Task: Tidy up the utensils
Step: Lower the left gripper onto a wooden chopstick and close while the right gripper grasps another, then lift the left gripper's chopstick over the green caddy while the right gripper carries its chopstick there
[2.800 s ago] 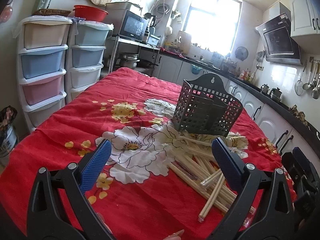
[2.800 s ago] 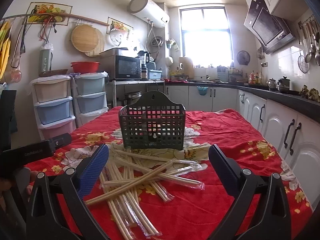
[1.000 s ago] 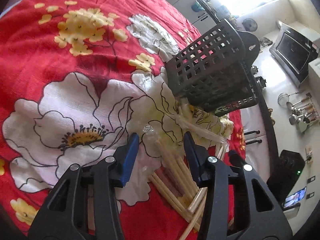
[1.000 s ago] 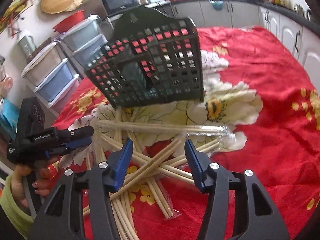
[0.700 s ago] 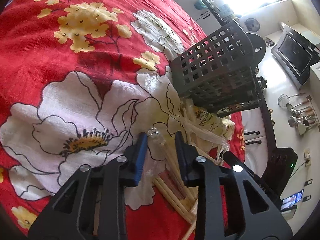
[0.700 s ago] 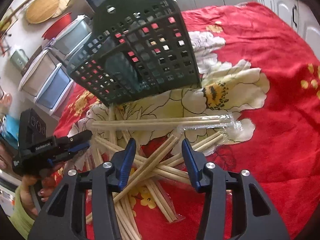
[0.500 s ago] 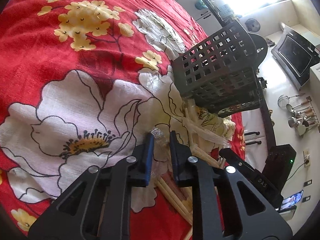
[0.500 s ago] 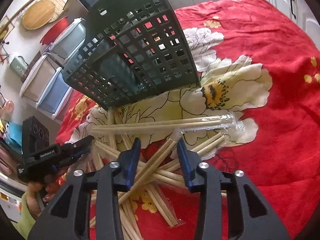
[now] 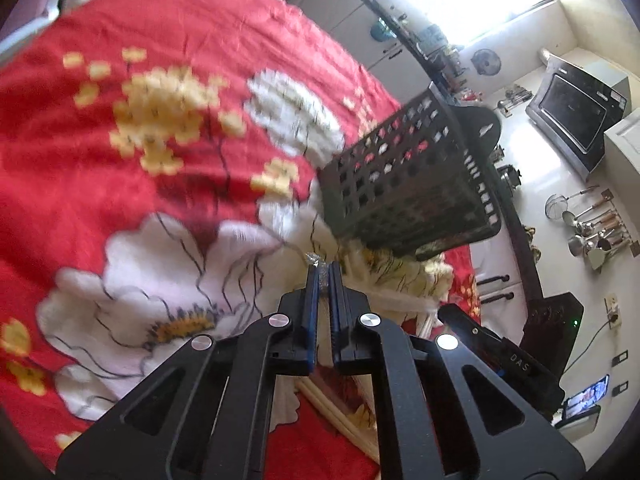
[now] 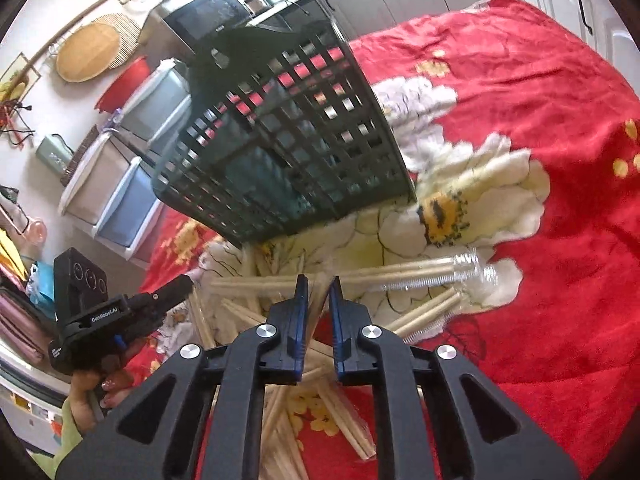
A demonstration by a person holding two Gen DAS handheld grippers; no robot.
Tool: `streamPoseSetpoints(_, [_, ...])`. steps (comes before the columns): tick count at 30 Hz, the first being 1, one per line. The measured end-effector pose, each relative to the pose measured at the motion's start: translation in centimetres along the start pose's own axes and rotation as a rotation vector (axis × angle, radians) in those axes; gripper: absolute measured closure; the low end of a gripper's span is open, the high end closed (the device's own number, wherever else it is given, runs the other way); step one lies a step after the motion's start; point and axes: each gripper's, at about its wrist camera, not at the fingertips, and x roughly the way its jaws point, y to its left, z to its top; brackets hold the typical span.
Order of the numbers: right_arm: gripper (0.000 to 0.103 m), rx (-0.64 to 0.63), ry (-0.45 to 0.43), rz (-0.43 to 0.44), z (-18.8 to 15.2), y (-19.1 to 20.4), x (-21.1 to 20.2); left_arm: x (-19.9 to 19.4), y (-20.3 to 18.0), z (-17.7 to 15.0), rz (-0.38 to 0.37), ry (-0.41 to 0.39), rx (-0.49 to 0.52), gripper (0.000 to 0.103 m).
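A dark green slotted utensil basket (image 9: pixel 408 184) stands on the red flowered tablecloth (image 9: pixel 120 128); it also shows in the right wrist view (image 10: pixel 288 148). Wrapped wooden chopsticks (image 10: pixel 400 272) lie in a crossed pile in front of it. My left gripper (image 9: pixel 324 270) is shut on the crinkled plastic end of a wrapped chopstick pair (image 9: pixel 316 259). My right gripper (image 10: pixel 318 280) is shut on a chopstick pair (image 10: pixel 320 296) from the pile. The left gripper also shows at the left of the right wrist view (image 10: pixel 176 290).
Stacked plastic drawers (image 10: pixel 132 160) and a microwave (image 10: pixel 216 20) stand past the table's far left. Counter cabinets (image 10: pixel 560 4) run along the right. Hanging utensils (image 9: pixel 596 228) are on the wall. More chopsticks (image 9: pixel 340 420) lie under the left gripper.
Both grippers came down to the chopstick pile and closed from wide open. The left now pinches a wrapper end, the right a chopstick pair. The left view is blurred by motion.
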Motion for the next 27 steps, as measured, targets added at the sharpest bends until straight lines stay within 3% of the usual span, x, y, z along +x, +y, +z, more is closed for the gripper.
streamPoseSetpoints(16, [0.096,-0.145,-0.092,0.039,2.0,4.3,-3.1,-6.8,-3.0,3.4,0.045,-0.185,0.112,0.102])
streamPoseSetpoints(27, [0.098,-0.244,-0.170,0.094,2.9,7.4,-6.3,-9.1,-8.5,3.3,-0.047,-0.247,0.226,0.102])
